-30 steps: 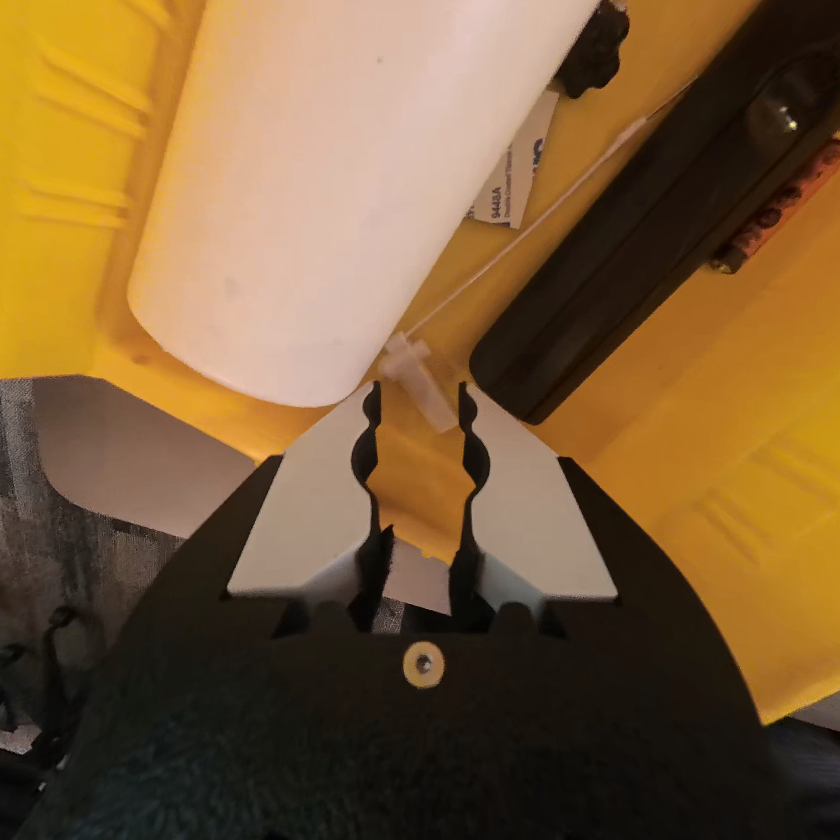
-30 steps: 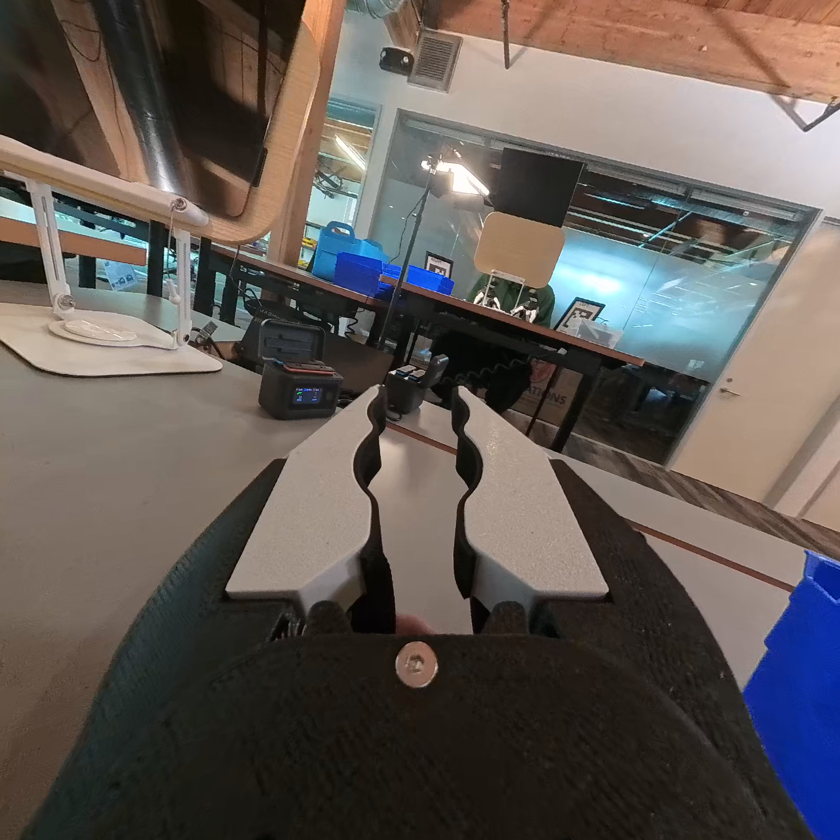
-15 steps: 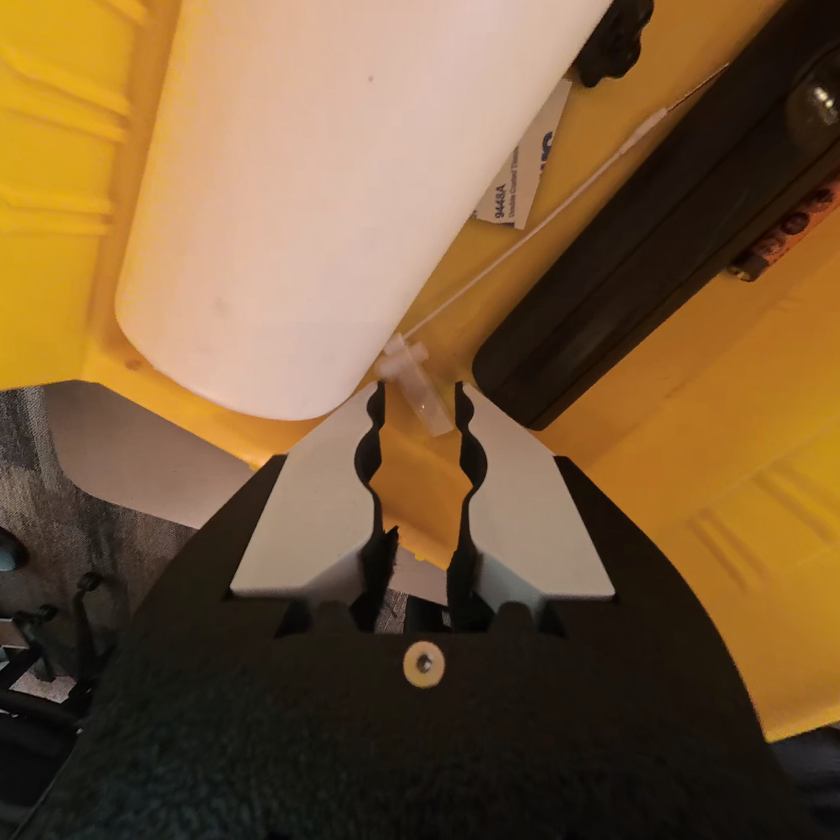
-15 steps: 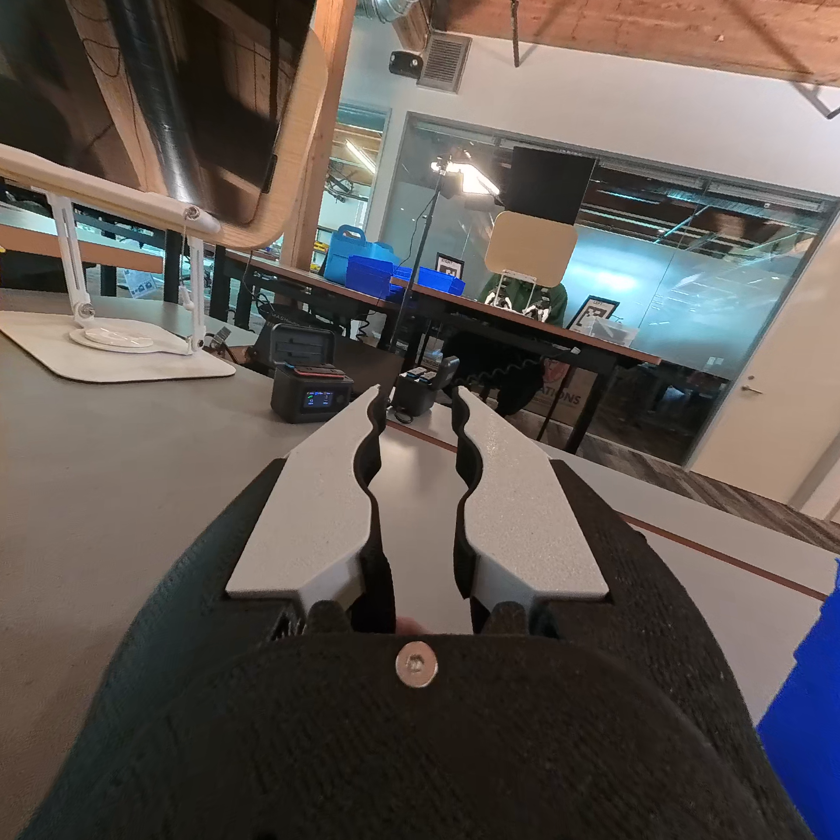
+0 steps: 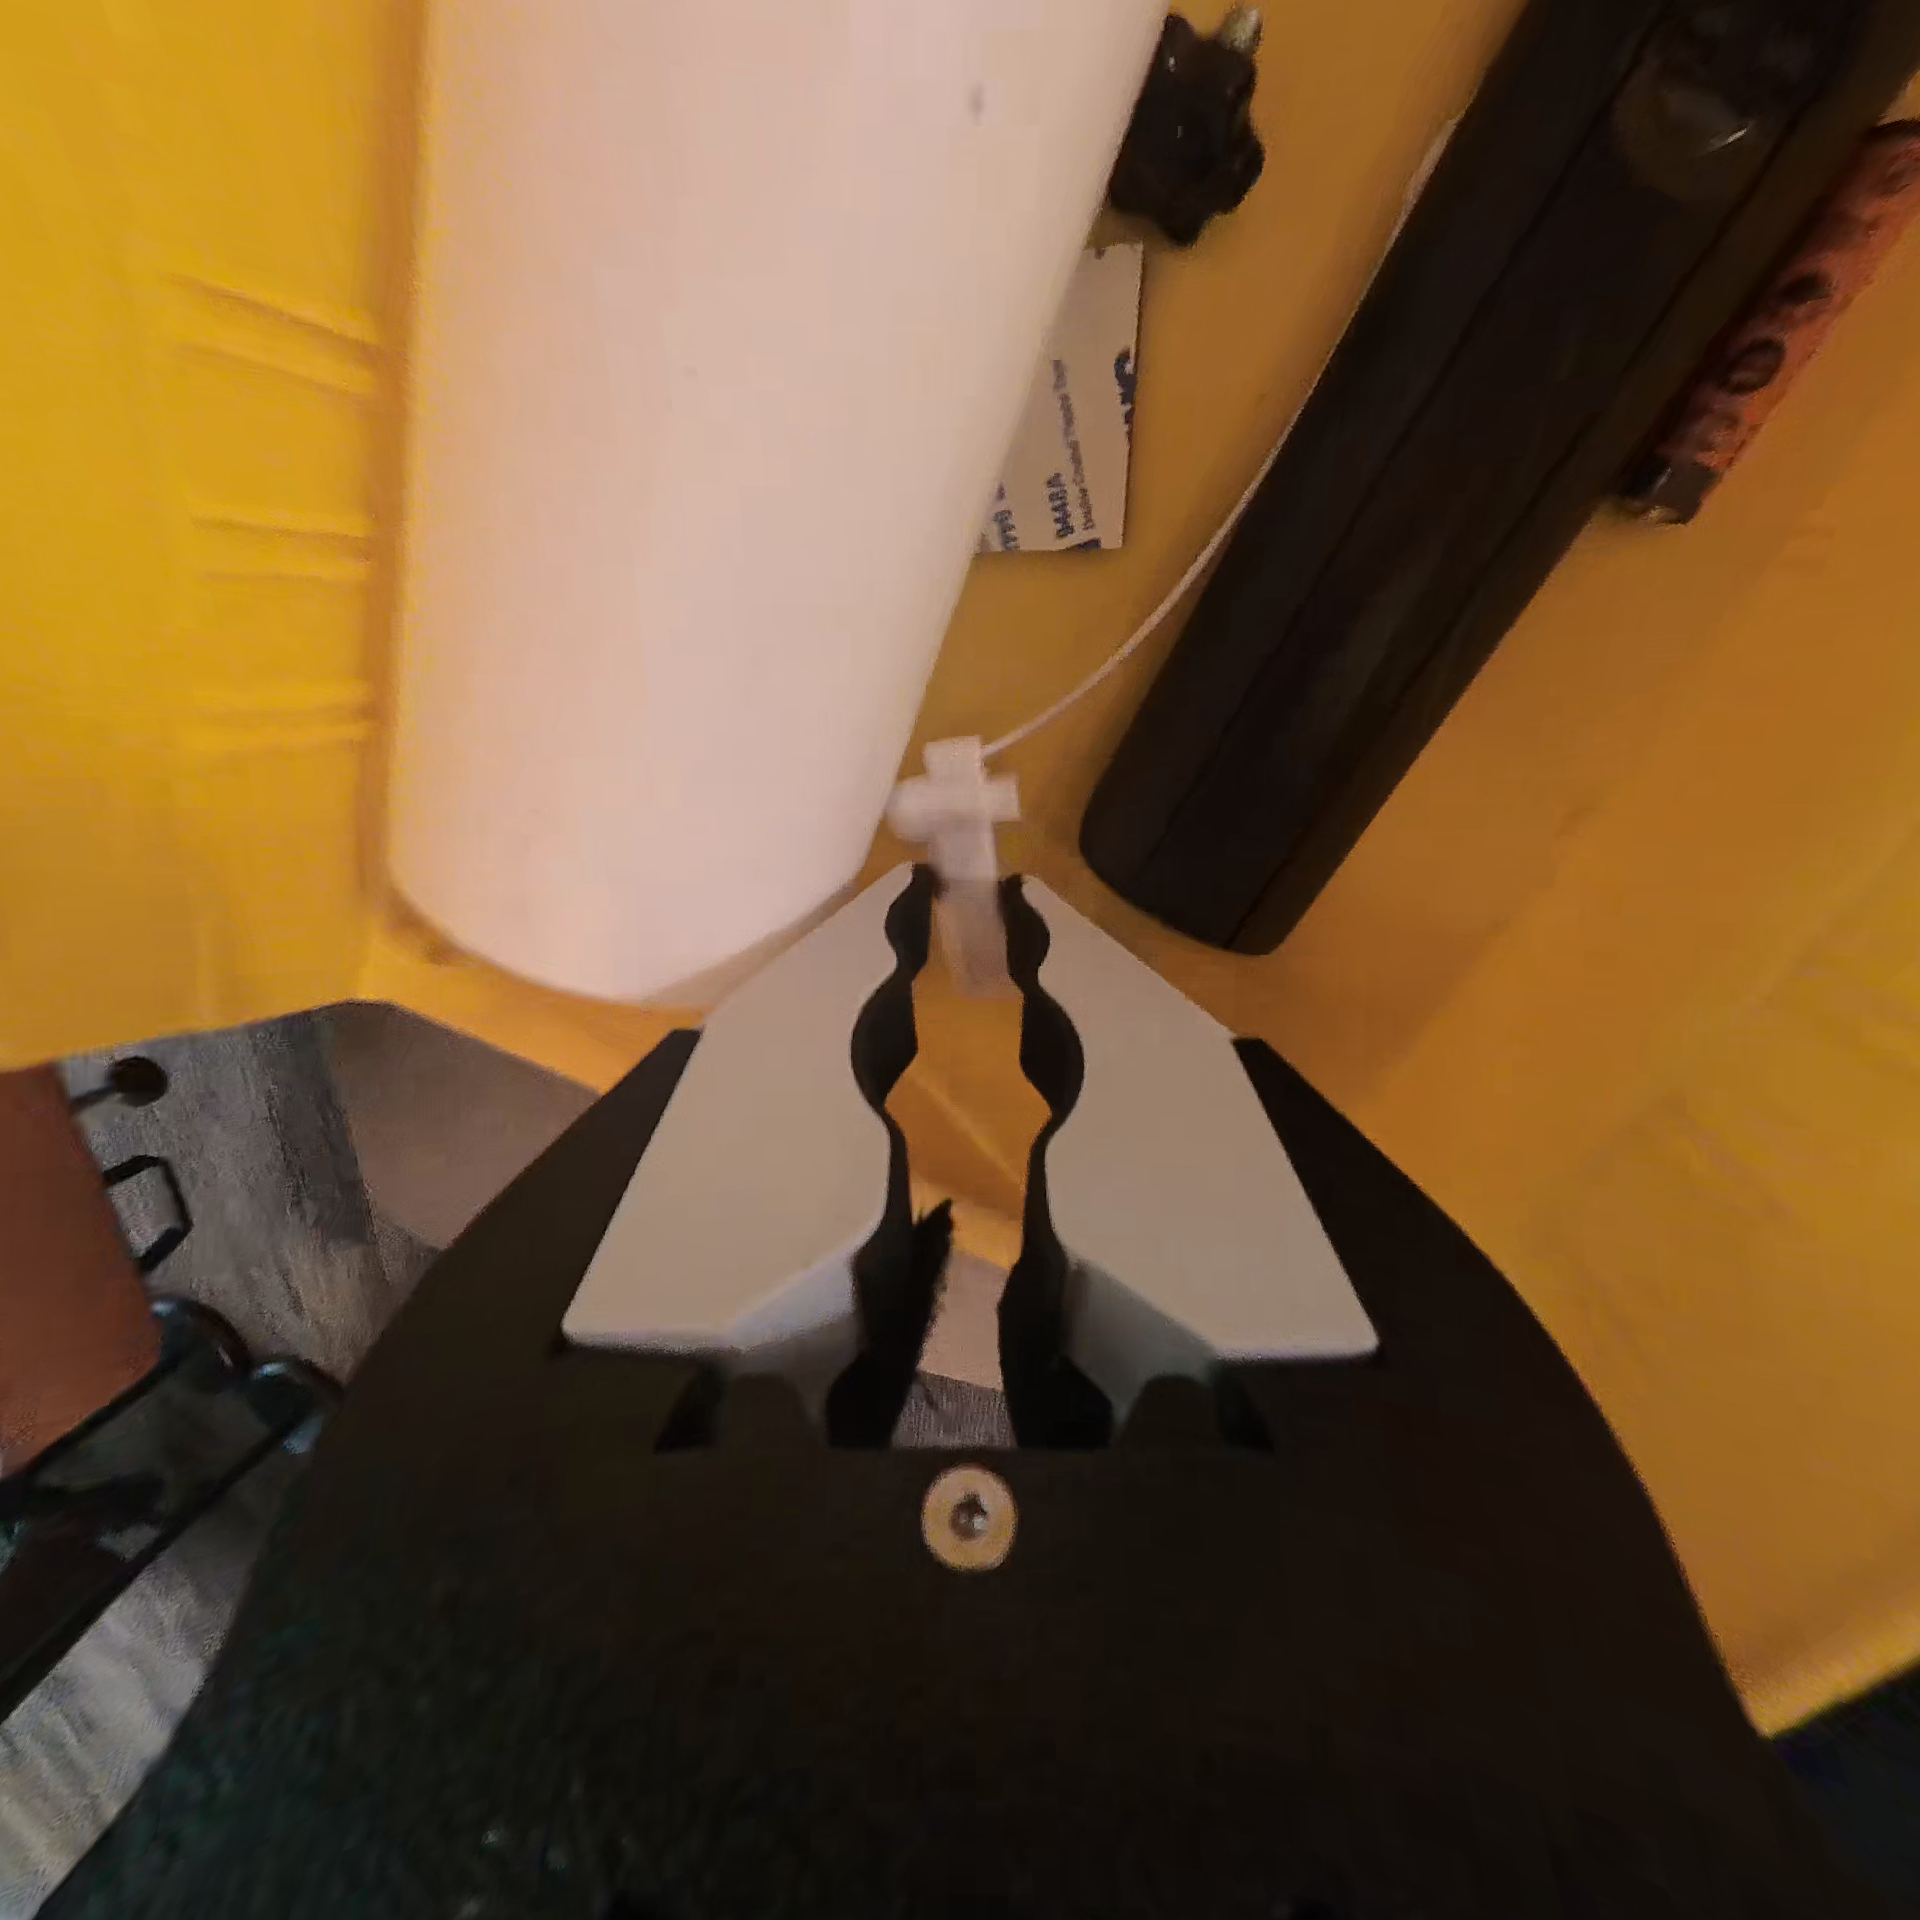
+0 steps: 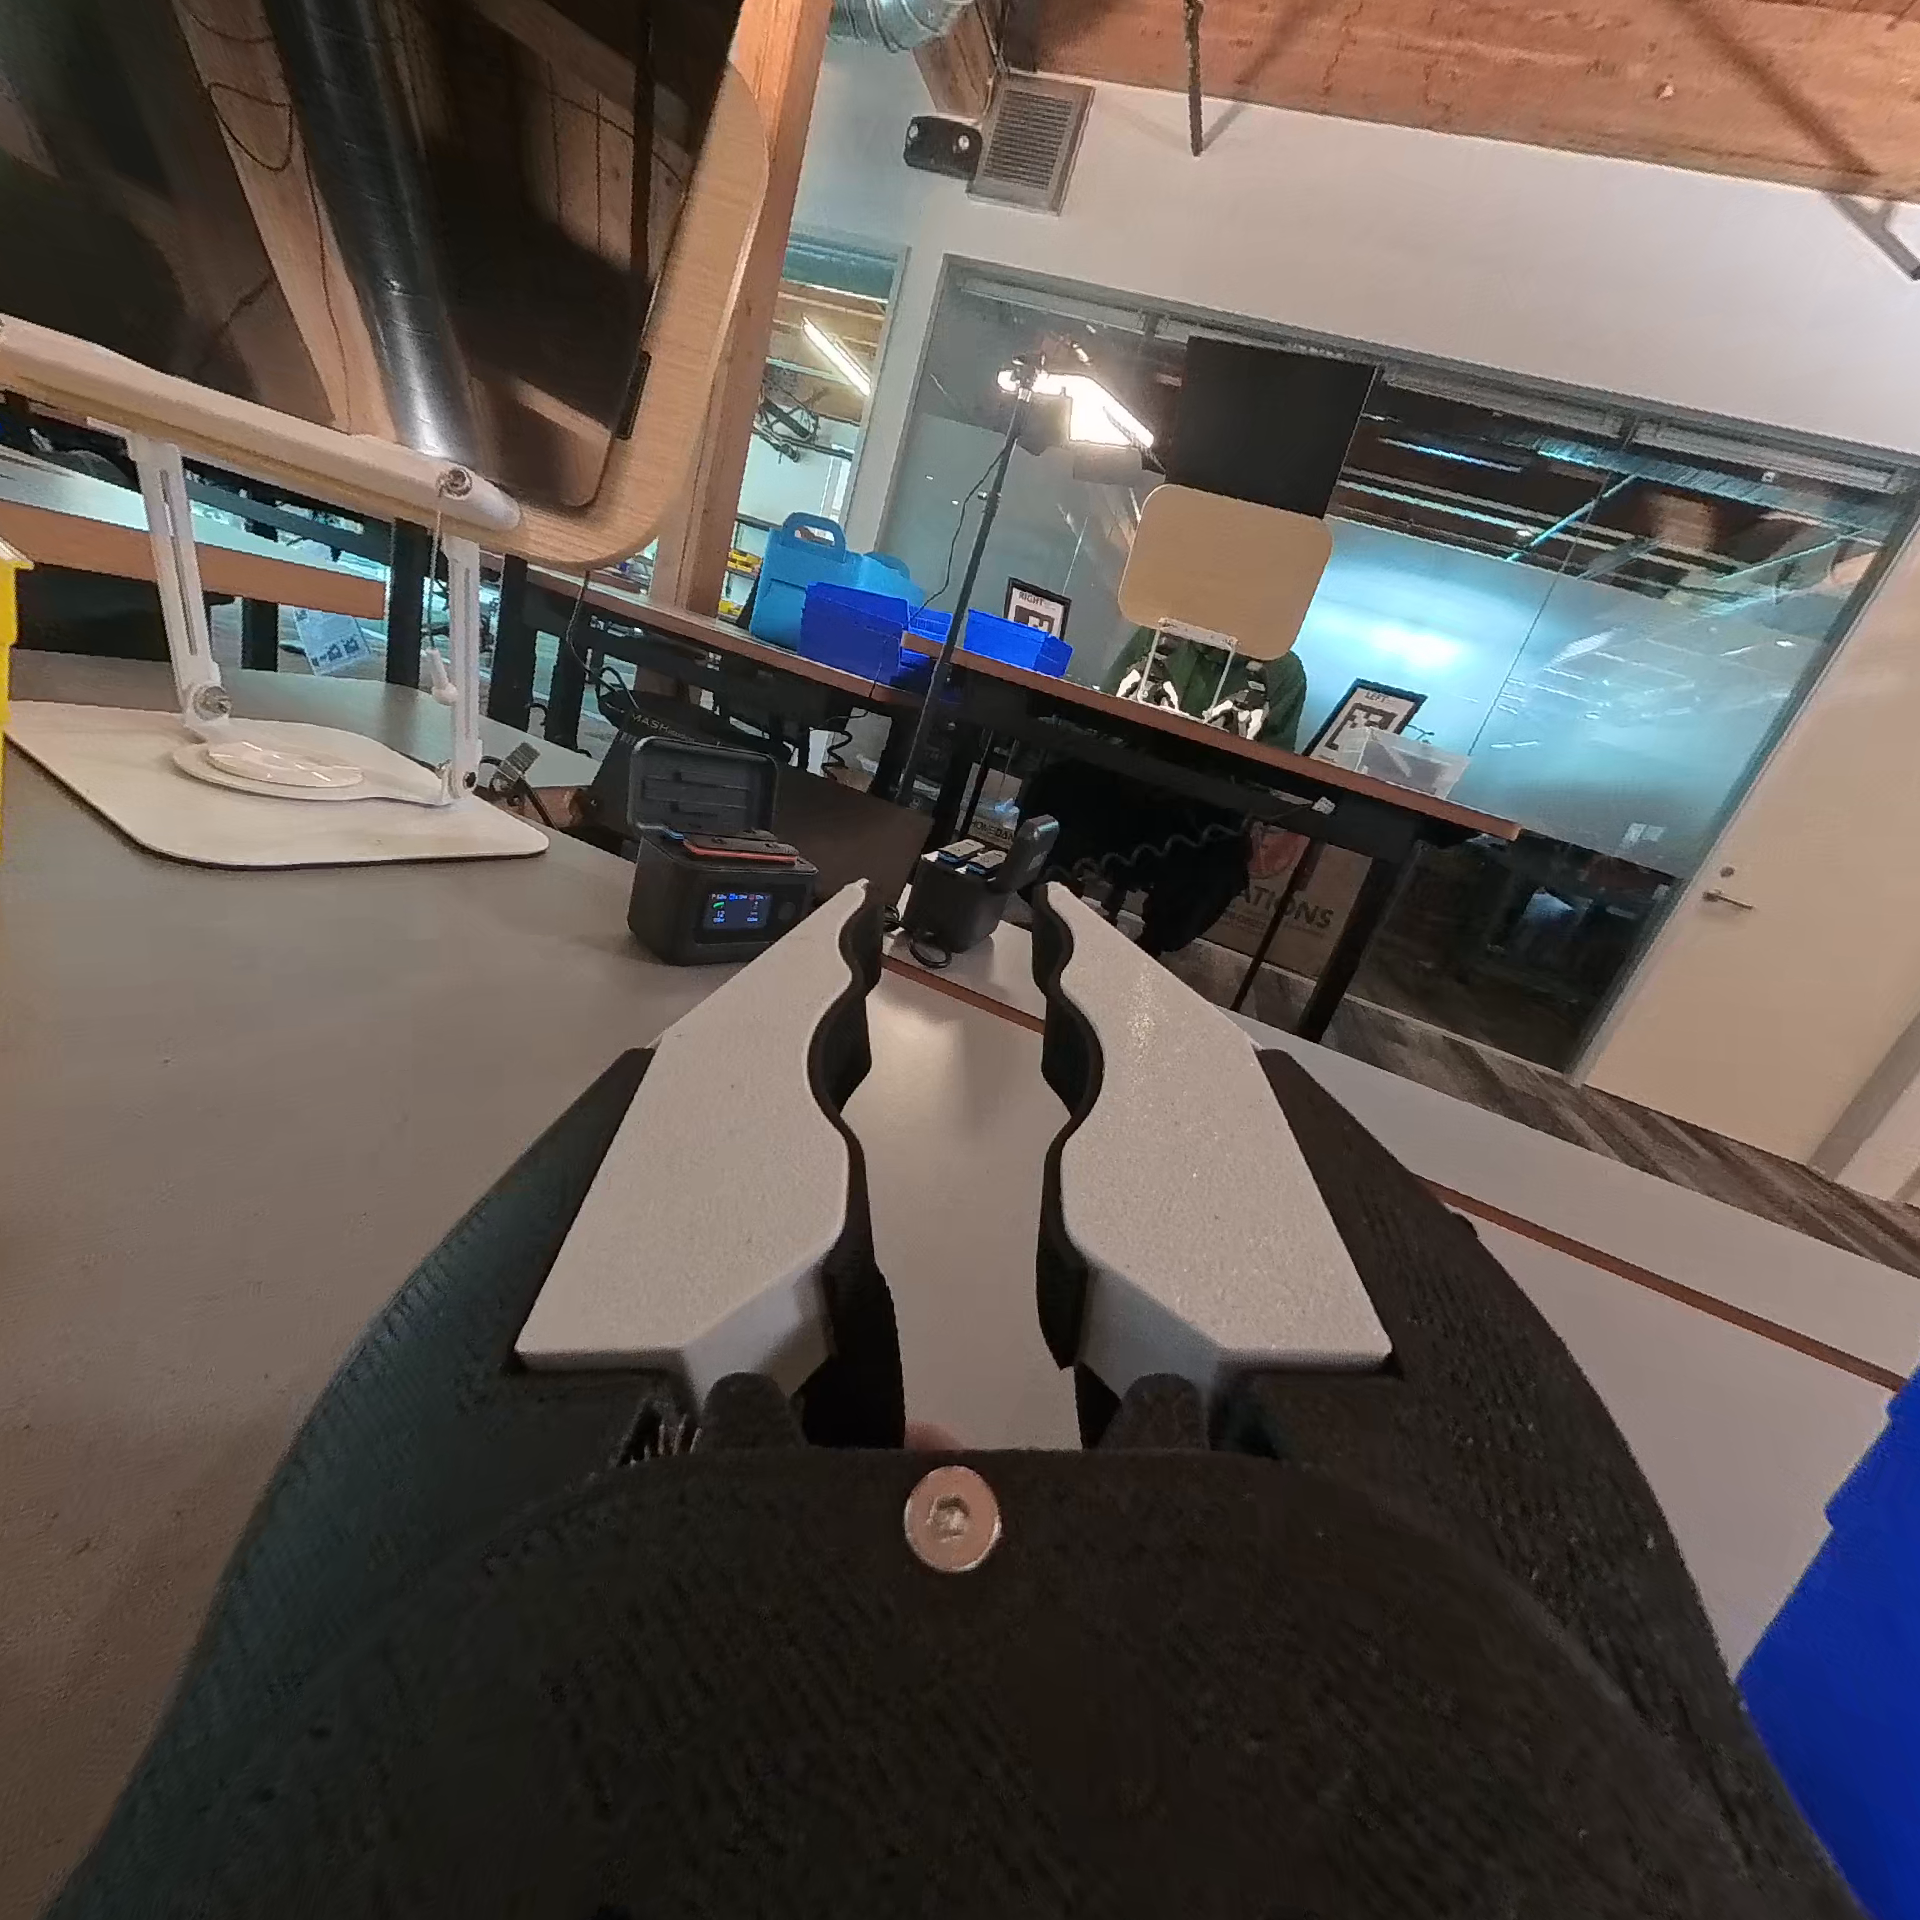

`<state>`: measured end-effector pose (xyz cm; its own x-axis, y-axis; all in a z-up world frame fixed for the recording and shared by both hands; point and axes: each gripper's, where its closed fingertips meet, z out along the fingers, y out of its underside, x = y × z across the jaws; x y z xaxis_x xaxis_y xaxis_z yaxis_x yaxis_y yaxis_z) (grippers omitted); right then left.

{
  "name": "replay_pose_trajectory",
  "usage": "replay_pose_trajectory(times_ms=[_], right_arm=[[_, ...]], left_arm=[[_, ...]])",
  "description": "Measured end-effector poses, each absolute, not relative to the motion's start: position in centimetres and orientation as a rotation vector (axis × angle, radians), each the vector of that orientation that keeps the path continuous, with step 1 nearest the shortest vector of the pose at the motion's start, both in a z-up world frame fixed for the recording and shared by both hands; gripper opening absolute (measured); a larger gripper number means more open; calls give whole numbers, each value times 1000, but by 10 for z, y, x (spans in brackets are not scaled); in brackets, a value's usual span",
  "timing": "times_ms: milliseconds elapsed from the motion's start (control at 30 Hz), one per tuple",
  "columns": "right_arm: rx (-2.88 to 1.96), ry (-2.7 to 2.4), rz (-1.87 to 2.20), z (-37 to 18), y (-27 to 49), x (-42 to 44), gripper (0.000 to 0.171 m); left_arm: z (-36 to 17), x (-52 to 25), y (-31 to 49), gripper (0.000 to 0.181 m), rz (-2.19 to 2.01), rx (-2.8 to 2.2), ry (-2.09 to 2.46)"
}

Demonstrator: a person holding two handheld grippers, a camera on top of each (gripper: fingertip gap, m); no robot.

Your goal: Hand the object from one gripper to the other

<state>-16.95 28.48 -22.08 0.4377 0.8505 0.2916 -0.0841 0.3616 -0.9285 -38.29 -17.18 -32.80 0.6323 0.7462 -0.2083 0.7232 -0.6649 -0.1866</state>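
In the left wrist view, a thin white plastic stick with a small cross-shaped translucent hub (image 5: 961, 831) lies in a yellow bin (image 5: 1558, 1143). My left gripper (image 5: 964, 883) has its tips narrowed around the hub's stem, which fills most of the gap between them. In the right wrist view, my right gripper (image 6: 951, 894) is open and empty, held low over a grey table (image 6: 260, 1091). Neither view shows the other gripper.
The yellow bin also holds a large white cylinder (image 5: 707, 416) just left of the hub, a long black case (image 5: 1455, 468) to the right, a paper sticker (image 5: 1081, 447) and a small black knob (image 5: 1184, 156). On the table stand a white lamp stand (image 6: 281, 790), a black charger box (image 6: 717, 894) and a blue bin (image 6: 1860, 1714). The left gripper's tips are roughly 50 cm from the right gripper's.
My left gripper has moved forward onto the translucent hub and its fingers have narrowed around it. My right gripper has stayed open and turned slightly.
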Motion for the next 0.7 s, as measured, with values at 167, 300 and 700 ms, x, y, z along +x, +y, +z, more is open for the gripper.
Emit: replay_pose_trajectory(times_ms=[167, 300, 700], right_arm=[[-1010, -937, 720, -221, 283, -172, 26], [-994, -957, 708, -222, 279, -175, 26], [-922, -935, 731, -210, 268, -170, 33]], left_arm=[[-268, -386, -171, 11, 652, -2563, -1075], [-203, -386, -153, 11, 888, -2345, -834], [-122, -302, 84, 11, 1100, -1730, 103]])
